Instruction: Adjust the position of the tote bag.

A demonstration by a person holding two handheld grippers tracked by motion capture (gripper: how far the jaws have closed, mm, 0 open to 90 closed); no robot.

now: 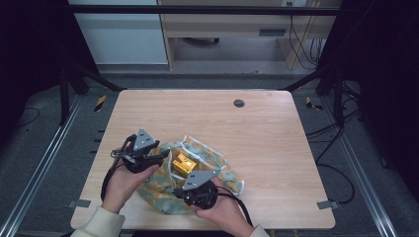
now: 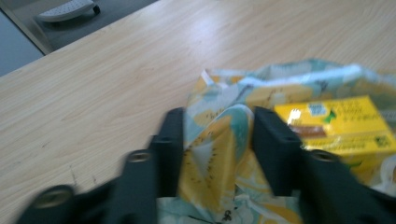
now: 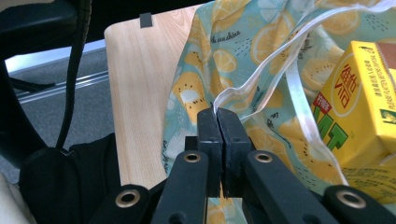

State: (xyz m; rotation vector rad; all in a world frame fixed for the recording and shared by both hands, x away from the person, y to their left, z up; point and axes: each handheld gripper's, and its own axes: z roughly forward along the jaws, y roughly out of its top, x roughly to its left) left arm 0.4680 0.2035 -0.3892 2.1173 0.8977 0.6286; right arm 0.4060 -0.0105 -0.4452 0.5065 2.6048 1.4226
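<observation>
right claw (image 3: pixel 218 122) clenched on white handle (image 3: pixel 261 79); left claw (image 2: pixel 217 140) straddles bag fabric (image 2: pixel 210 154), released.

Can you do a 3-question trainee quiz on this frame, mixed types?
1. True or false: the right gripper has its fingers shut on the white drawstring.
2. The yellow carton lies: A) on the bare table, B) on the fruit-print bag, C) on the floor.
3. In the left gripper view, what sits between the left gripper fingers?

Key: 1 true. 2 B. 3 A fold of the fruit-print bag's fabric; whether the fingers already press on it can't be told.
</observation>
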